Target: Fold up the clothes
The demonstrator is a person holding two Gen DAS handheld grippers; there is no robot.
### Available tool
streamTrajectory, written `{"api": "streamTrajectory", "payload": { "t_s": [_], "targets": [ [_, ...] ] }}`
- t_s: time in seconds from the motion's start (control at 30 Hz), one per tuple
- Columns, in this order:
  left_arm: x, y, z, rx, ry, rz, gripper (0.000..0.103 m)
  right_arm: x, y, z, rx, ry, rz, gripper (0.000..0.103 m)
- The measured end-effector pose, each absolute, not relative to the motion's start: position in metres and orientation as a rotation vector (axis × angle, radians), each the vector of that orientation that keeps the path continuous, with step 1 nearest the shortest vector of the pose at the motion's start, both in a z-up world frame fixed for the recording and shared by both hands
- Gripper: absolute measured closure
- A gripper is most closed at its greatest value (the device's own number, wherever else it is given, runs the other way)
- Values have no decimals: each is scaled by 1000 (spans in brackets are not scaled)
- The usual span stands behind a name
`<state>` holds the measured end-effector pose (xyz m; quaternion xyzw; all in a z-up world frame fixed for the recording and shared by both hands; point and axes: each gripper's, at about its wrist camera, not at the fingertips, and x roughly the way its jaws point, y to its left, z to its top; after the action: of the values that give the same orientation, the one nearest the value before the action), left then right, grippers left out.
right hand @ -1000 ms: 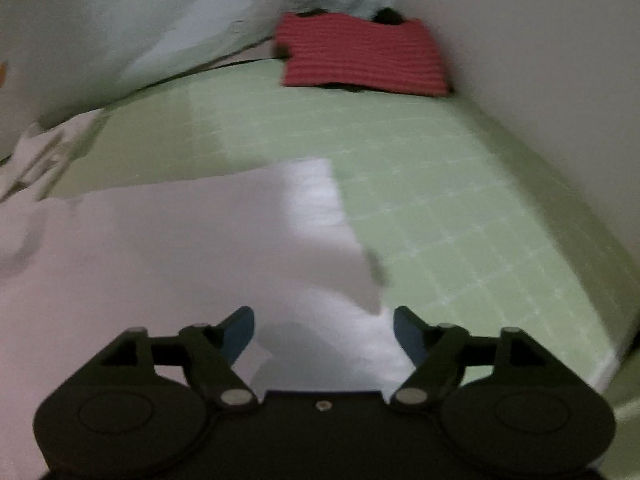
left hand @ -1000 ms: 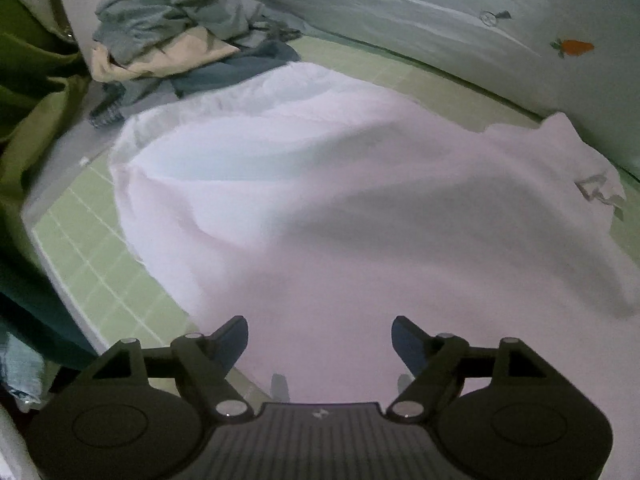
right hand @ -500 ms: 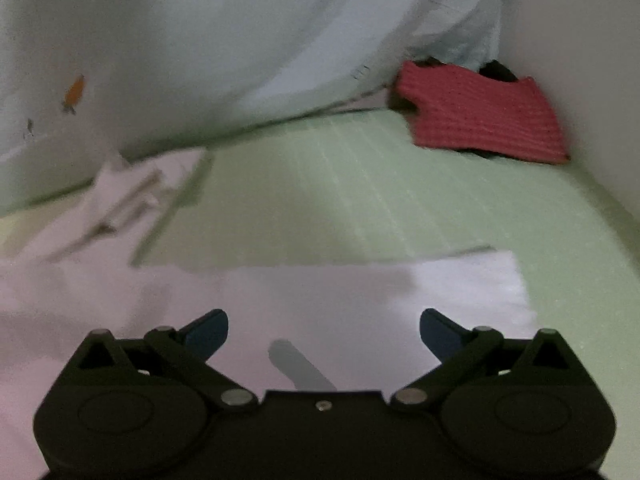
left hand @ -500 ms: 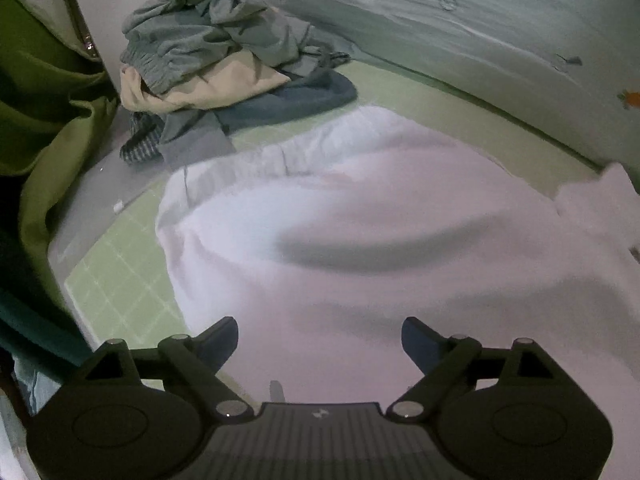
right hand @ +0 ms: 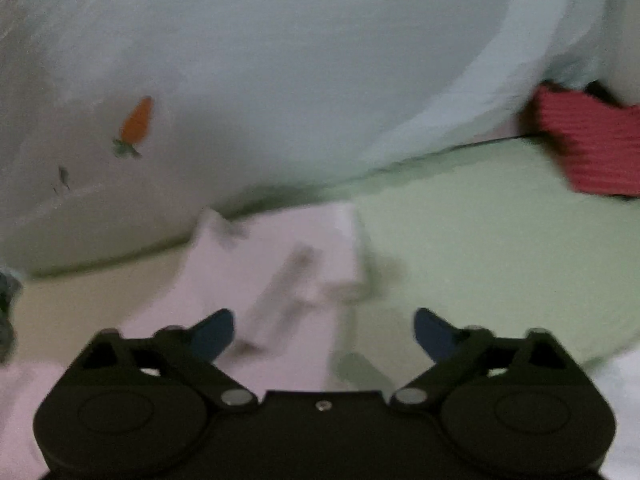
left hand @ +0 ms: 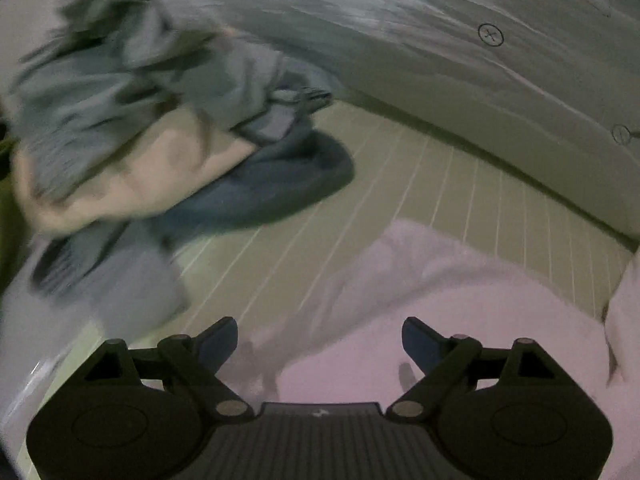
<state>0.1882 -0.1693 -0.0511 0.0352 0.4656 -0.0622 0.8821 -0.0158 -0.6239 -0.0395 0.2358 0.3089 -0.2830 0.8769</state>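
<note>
Both grippers are spread wide and hold nothing. The white garment [left hand: 460, 320] lies on the green checked bed sheet [left hand: 400, 184], directly under and ahead-right of the left gripper [left hand: 320, 340], well clear of the heap of unfolded clothes [left hand: 140, 128] at the sheet's far left corner. From the right gripper [right hand: 324, 332] its folded part [right hand: 280, 256] lies just ahead and slightly left, toward the sheet's back edge; both seem about equally near.

Lighting: dim, flat, greenish cast; source not visible. Shadows: soft, faint finger-shaped ones on the white garment [left hand: 460, 320]. Blur: heavy motion smear across the clothes pile [left hand: 132, 128] in the left wrist view; the right wrist view soft throughout, carrot print [right hand: 136, 124] smudged. Distortion: fisheye bending, black vignette corners. Glare: none.
</note>
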Motion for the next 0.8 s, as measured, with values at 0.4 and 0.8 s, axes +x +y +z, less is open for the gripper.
{"api": "streamTrajectory", "payload": {
  "t_s": [0.4, 0.8],
  "targets": [
    [256, -198, -105, -14, 1031, -317, 23, 86, -666, -83, 675, 789, -623, 26],
    [224, -188, -34, -55, 746, -235, 97, 20, -670, 8, 533, 474, -624, 98]
  ]
}}
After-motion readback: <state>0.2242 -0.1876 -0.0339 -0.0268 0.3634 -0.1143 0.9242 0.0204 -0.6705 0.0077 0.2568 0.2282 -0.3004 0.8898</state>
